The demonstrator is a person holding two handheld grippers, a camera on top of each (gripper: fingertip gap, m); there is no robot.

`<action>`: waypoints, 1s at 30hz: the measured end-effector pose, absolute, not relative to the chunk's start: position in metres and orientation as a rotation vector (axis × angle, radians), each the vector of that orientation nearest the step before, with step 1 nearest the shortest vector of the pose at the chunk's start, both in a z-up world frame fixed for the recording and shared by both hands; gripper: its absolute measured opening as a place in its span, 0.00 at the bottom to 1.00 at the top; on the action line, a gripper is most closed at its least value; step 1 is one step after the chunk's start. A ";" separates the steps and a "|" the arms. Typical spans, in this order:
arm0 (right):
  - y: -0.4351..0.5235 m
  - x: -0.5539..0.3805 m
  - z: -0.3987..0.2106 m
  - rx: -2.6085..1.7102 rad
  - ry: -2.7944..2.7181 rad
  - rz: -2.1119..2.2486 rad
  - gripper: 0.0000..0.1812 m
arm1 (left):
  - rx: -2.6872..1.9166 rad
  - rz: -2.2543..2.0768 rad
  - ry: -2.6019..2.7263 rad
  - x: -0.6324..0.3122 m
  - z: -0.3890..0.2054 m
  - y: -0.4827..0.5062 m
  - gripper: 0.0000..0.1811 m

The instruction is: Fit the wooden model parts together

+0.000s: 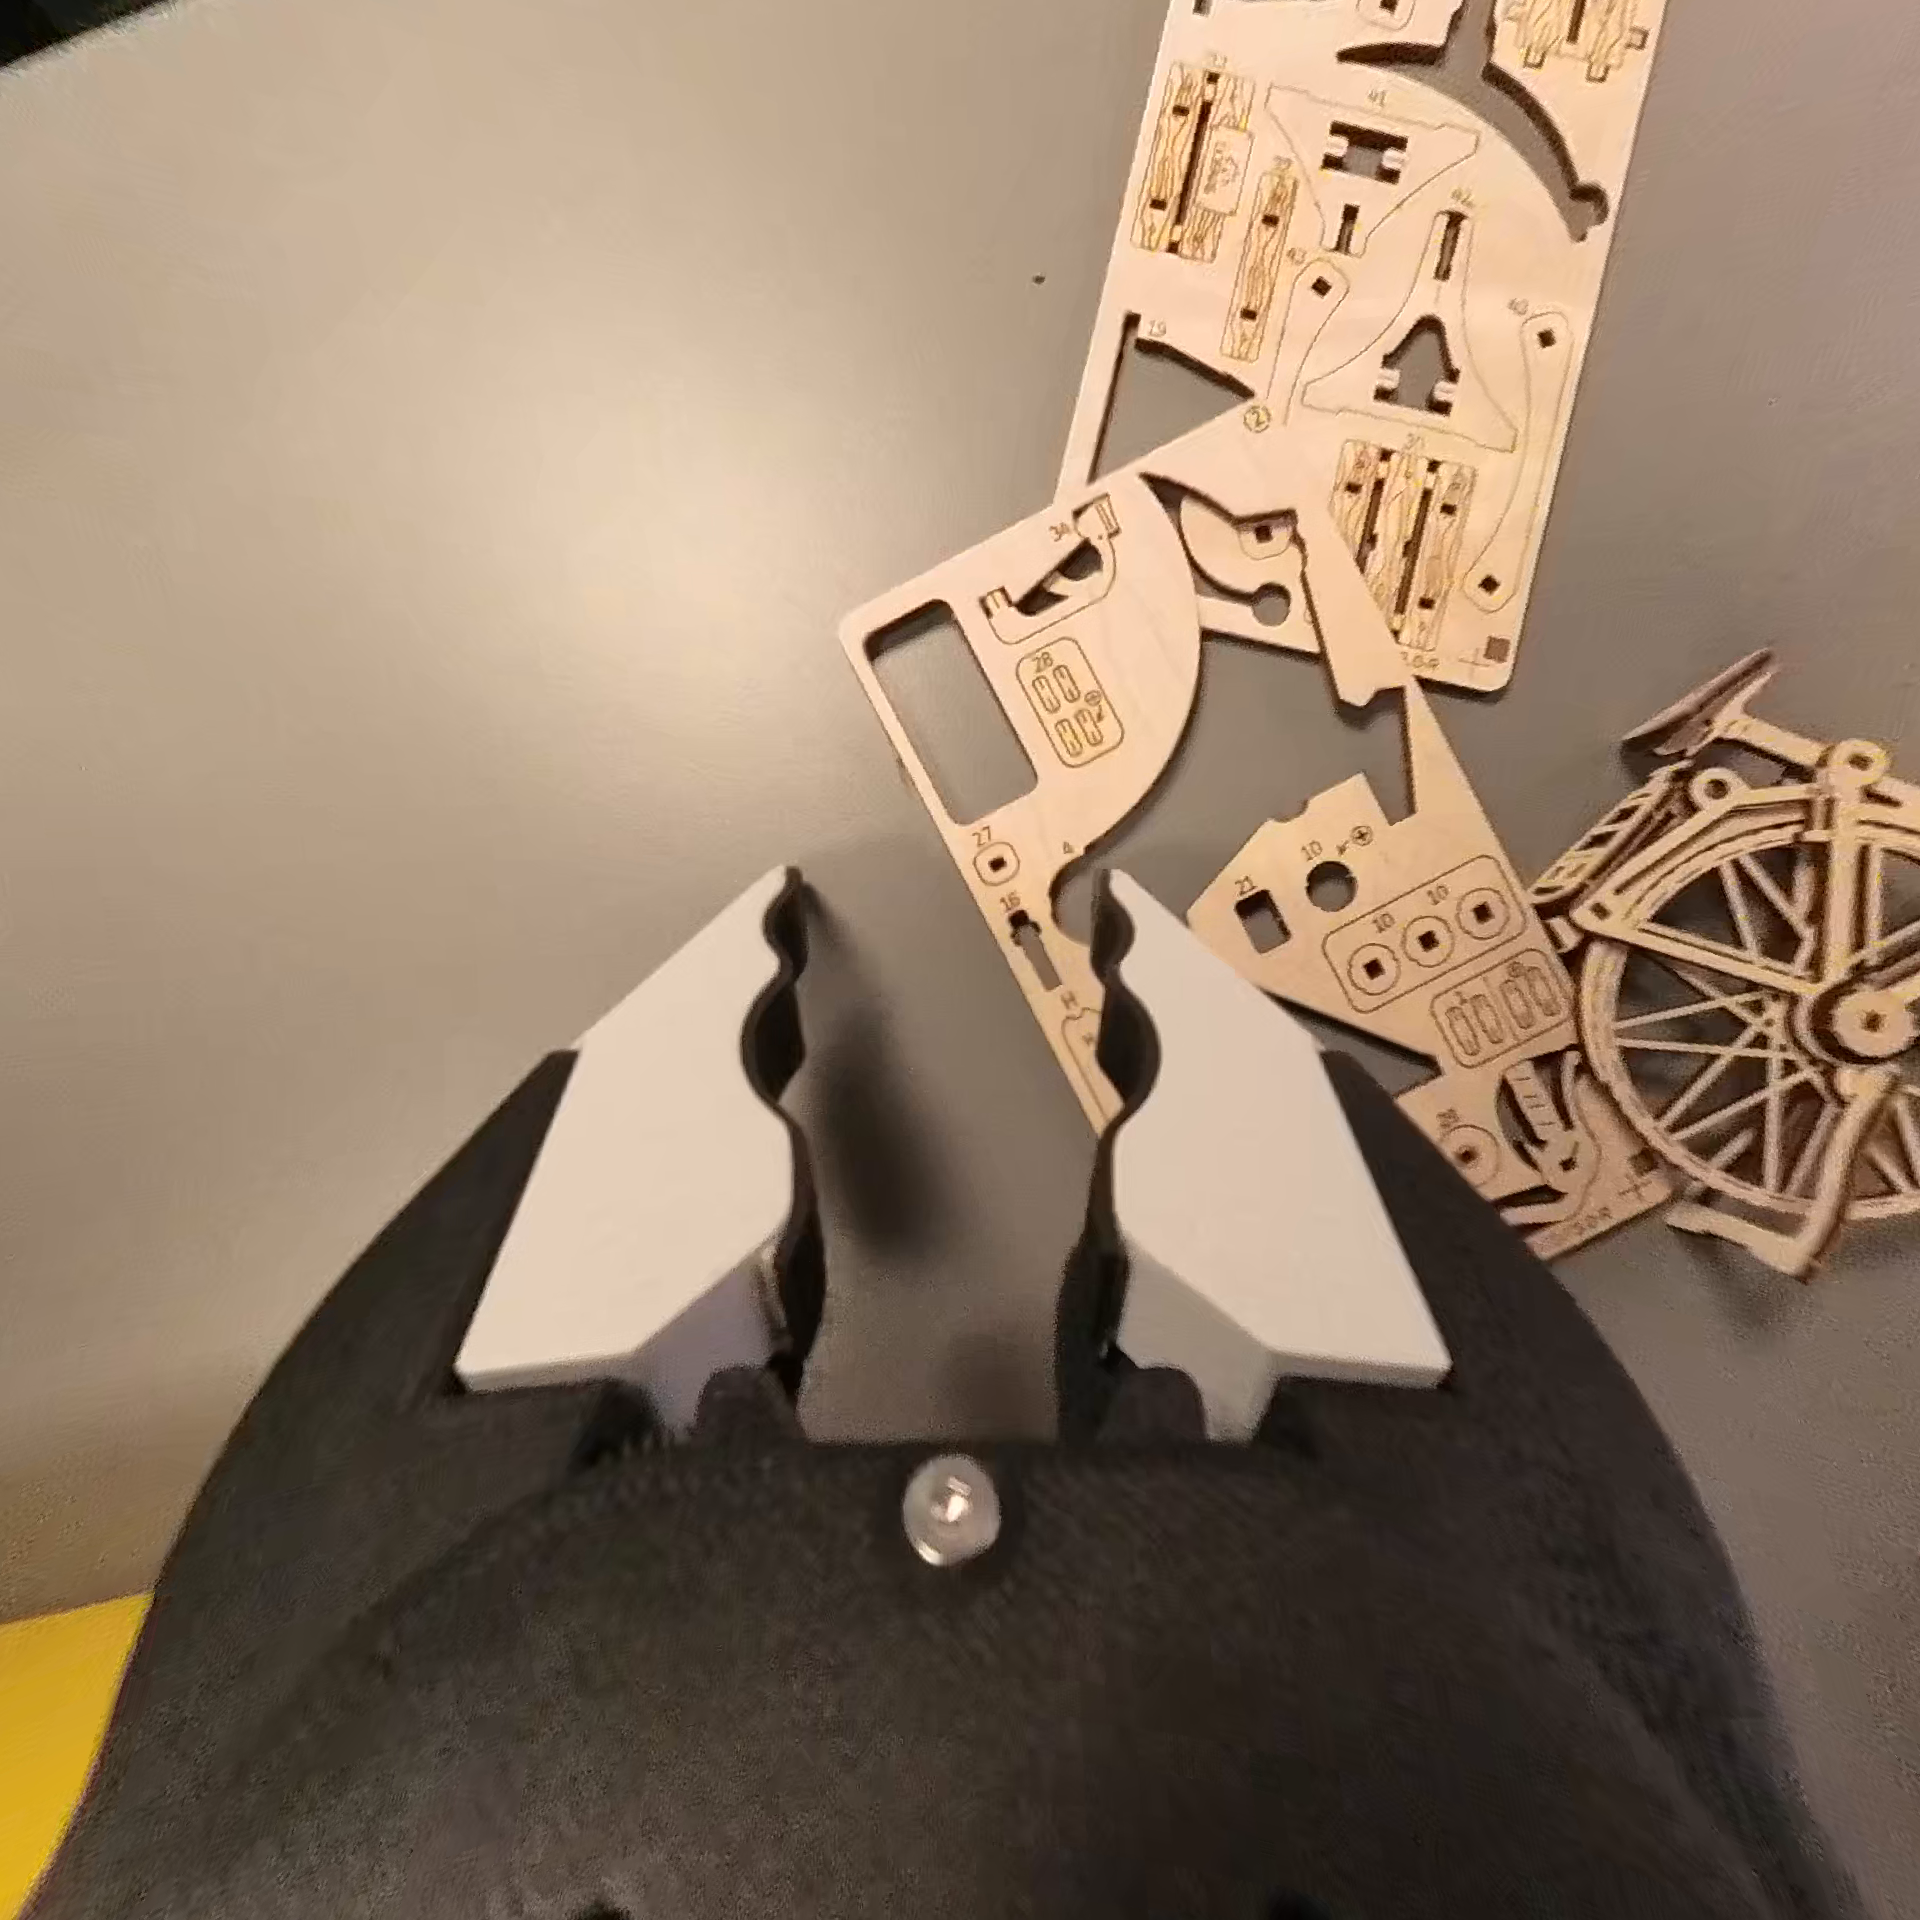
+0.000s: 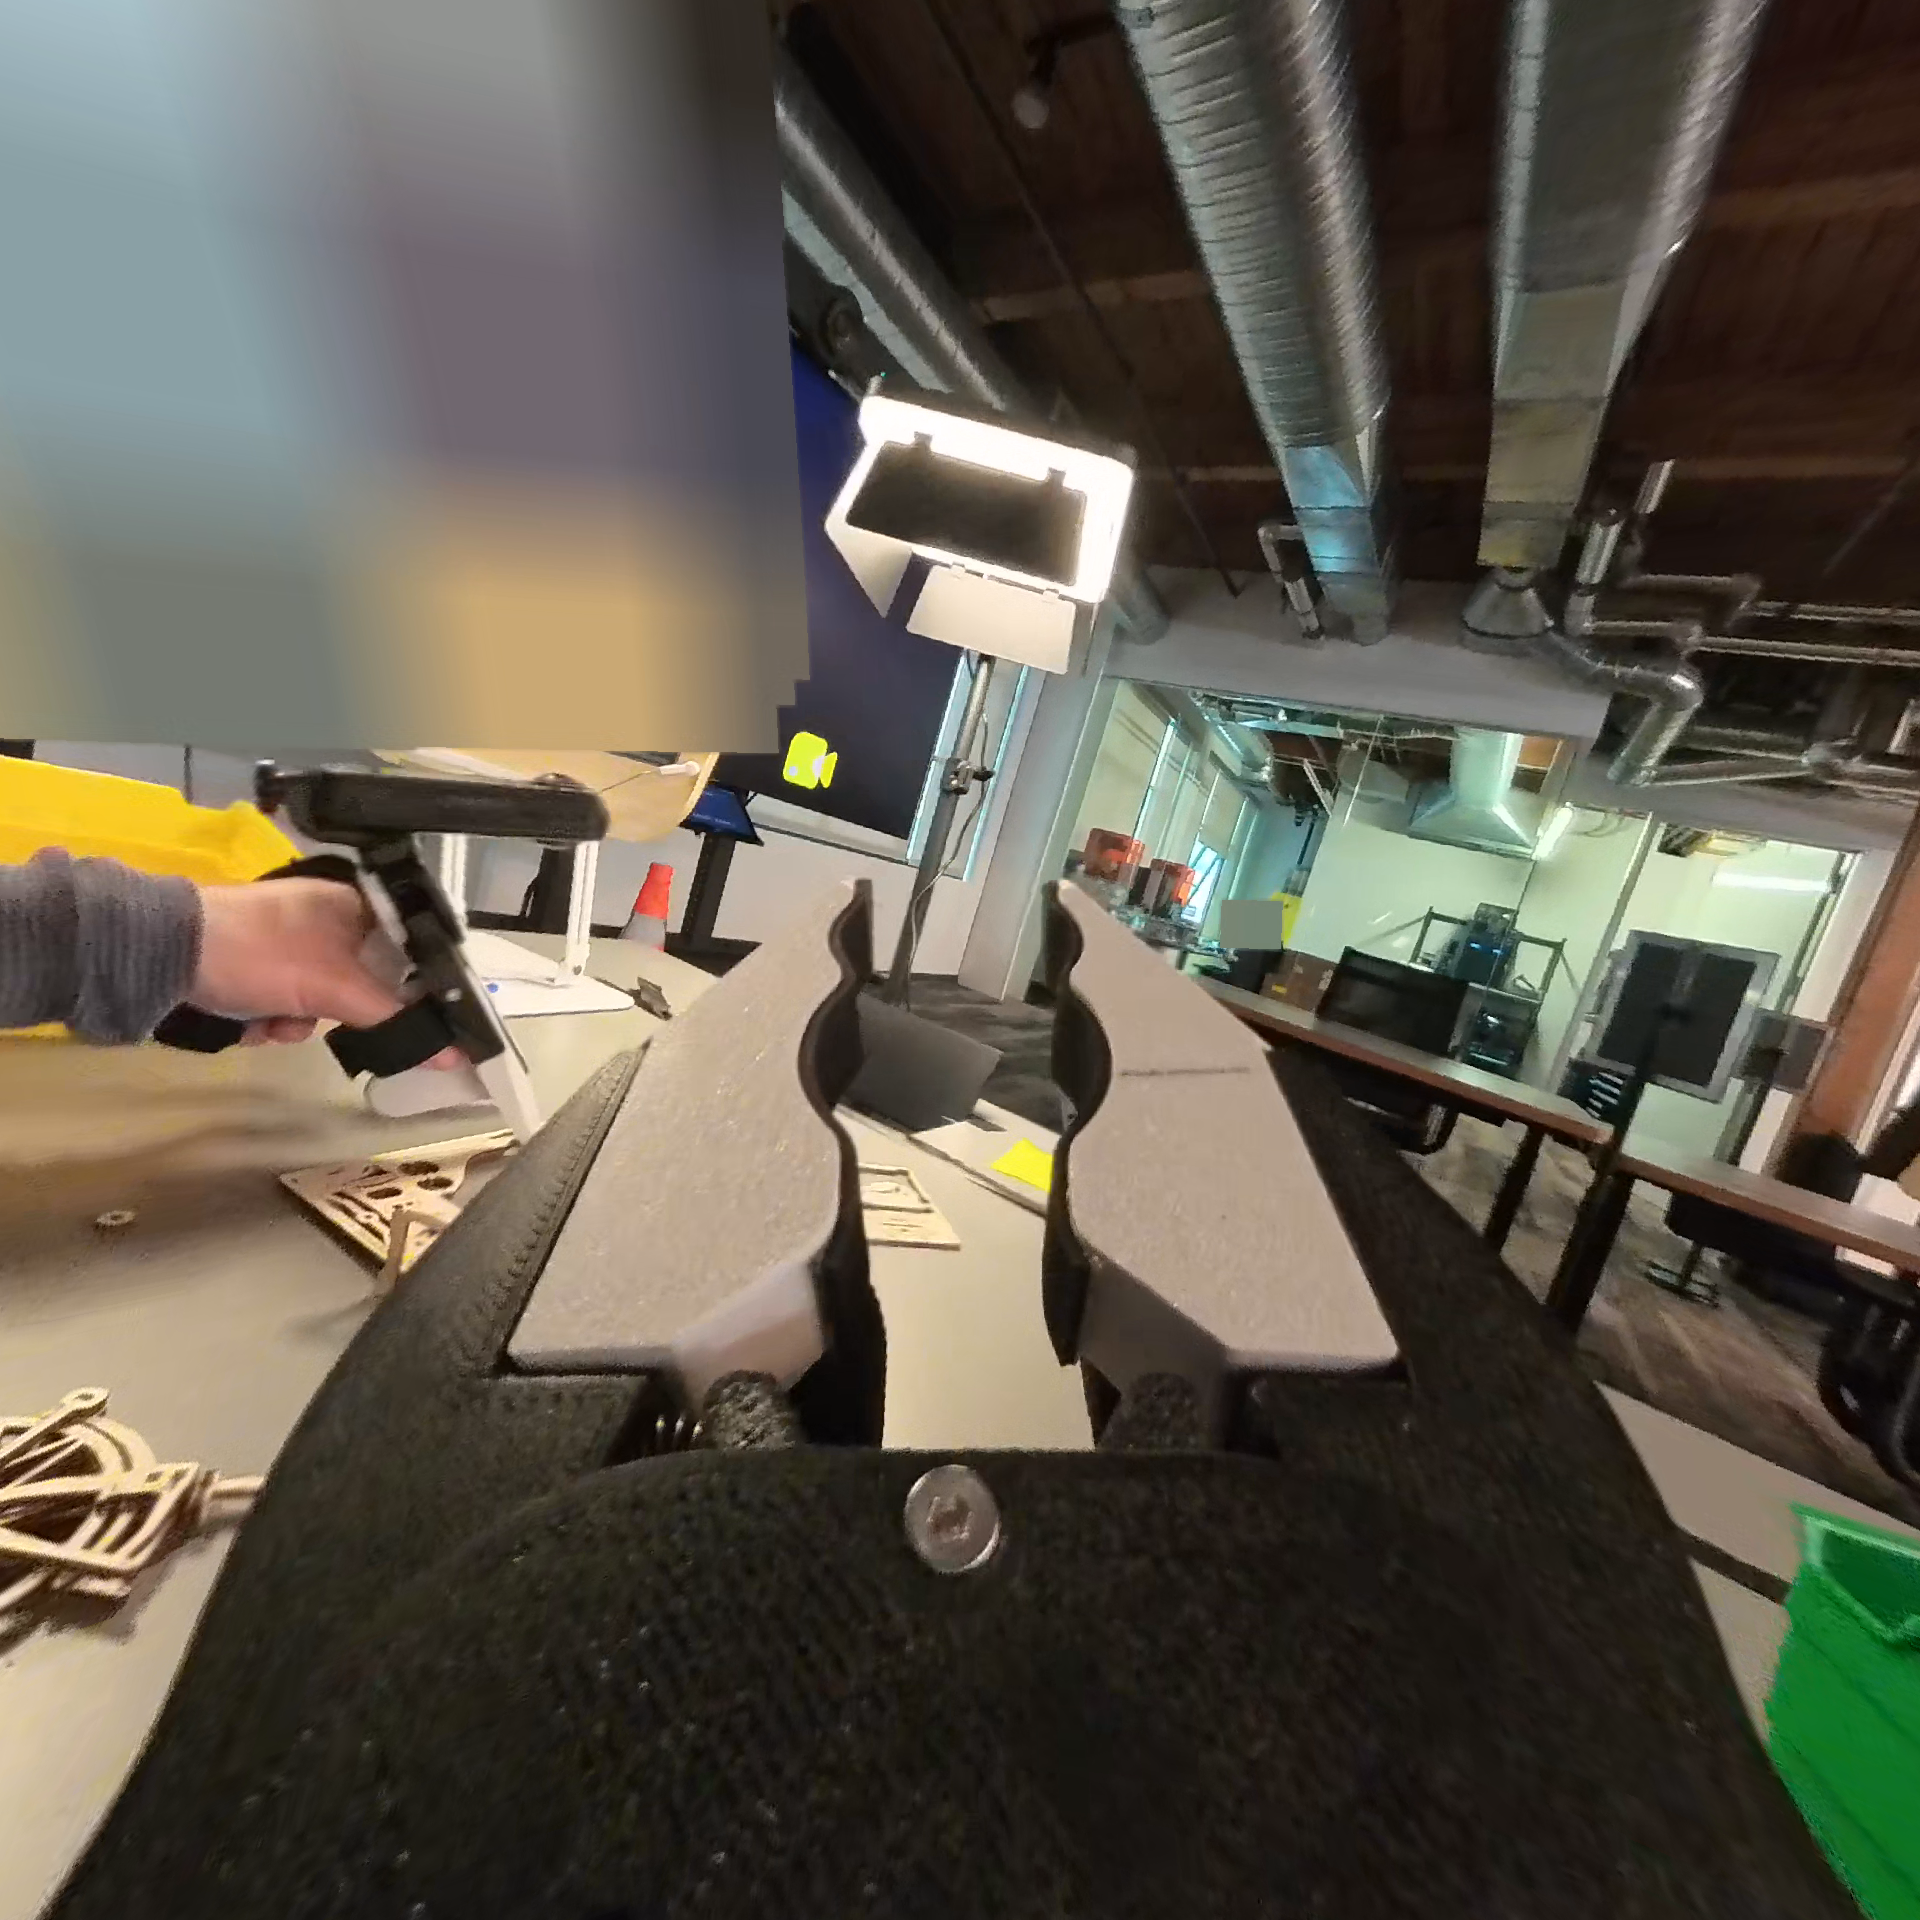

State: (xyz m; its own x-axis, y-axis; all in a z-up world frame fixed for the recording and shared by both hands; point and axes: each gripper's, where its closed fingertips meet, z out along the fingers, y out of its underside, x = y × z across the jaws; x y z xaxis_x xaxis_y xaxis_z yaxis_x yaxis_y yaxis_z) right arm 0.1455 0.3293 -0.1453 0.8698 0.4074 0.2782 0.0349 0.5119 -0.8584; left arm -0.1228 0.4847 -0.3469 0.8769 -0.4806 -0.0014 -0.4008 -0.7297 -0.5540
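In the left wrist view, two thin wooden part sheets lie on the grey table: an upright one (image 1: 1382,312) at the top and a tilted one (image 1: 1122,748) overlapping its lower end. A part-built wooden bicycle model (image 1: 1766,997) lies at the right edge. My left gripper (image 1: 951,894) is open and empty, just above the table, its right fingertip over the tilted sheet's left edge. My right gripper (image 2: 956,899) is open and empty, raised and pointing out into the room. In the right wrist view the bicycle model (image 2: 73,1496) lies at lower left and a sheet (image 2: 395,1184) beyond it.
A person's hand (image 2: 291,956) holds the left gripper's handle at the left of the right wrist view. A yellow bin (image 2: 125,821) stands behind it. A small wooden sheet (image 2: 909,1210) and a yellow note (image 2: 1023,1158) lie between my right fingers. A green bin (image 2: 1849,1683) is at lower right. Tip to tip, the grippers are about 35 cm apart. From either gripper's tips it is about 20 cm to the bicycle model (image 2: 73,1496).
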 end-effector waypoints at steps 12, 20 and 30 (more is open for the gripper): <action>0.326 0.124 -0.153 -1.026 -0.536 0.298 0.16 | -2.667 -0.078 0.712 -0.116 -0.348 0.473 0.08; 0.318 0.086 -0.172 -1.040 -0.707 0.291 0.16 | -2.419 -0.060 0.665 -0.132 -0.325 0.477 0.07; 0.355 -0.036 -0.222 -1.490 -0.794 0.720 0.33 | -1.880 -0.520 0.305 -0.152 -0.218 0.430 0.06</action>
State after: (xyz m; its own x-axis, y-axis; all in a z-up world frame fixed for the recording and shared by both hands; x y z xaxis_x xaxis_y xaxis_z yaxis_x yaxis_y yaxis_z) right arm -0.0362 0.3550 -0.2220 0.5697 0.8217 0.0156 0.0639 -0.0254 -0.9976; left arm -0.1517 0.4300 -0.2180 0.8701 -0.4470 0.2074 0.0375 -0.3596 -0.9323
